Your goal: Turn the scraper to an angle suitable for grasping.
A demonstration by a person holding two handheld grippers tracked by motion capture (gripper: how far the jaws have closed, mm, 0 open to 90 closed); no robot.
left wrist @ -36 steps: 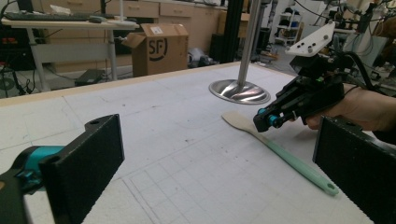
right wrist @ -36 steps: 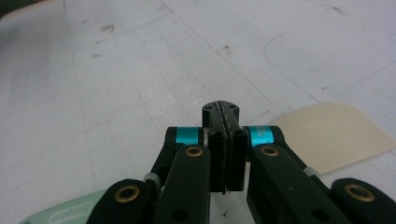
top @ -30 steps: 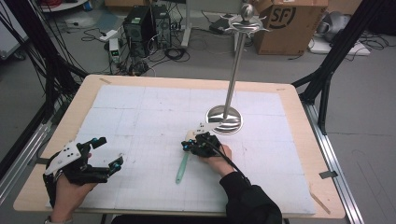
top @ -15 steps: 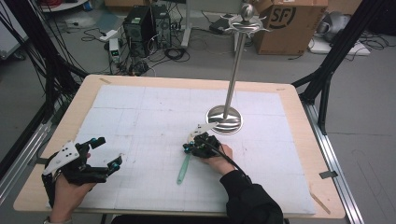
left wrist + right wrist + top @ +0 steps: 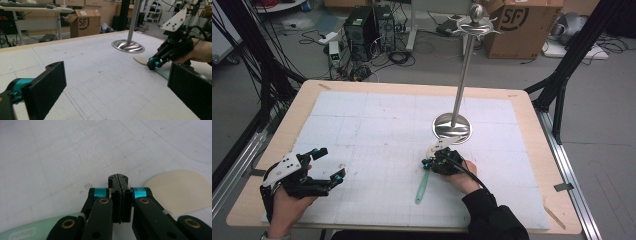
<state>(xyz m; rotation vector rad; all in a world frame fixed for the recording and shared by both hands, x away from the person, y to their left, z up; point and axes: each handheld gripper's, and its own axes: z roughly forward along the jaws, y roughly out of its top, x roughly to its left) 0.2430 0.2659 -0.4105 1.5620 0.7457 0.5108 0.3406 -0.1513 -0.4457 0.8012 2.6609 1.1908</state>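
A spatula with a pale green handle (image 5: 419, 189) and a cream blade (image 5: 435, 146) lies flat on the white mat in front of the stand. My right gripper (image 5: 426, 164) is low over the spatula's neck, jaws shut flush with nothing between them. In the right gripper view, the handle (image 5: 37, 231) runs off to the lower left of the shut tips (image 5: 118, 180), and the blade (image 5: 180, 190) lies to their right. My left gripper (image 5: 331, 161) rests open at the front left of the mat. In the left gripper view its wide-apart jaws (image 5: 120, 92) face the right gripper (image 5: 152, 65).
A tall metal stand with a round polished base (image 5: 453, 127) and a pronged top (image 5: 476, 22) rises just behind the spatula. The white gridded mat (image 5: 377, 125) covers most of the wooden table (image 5: 532, 150). Boxes, cables and computers lie on the floor beyond.
My right gripper has shifted a little to the right and toward the front edge, and the spatula has slid the same way with it. The left gripper has stayed in place.
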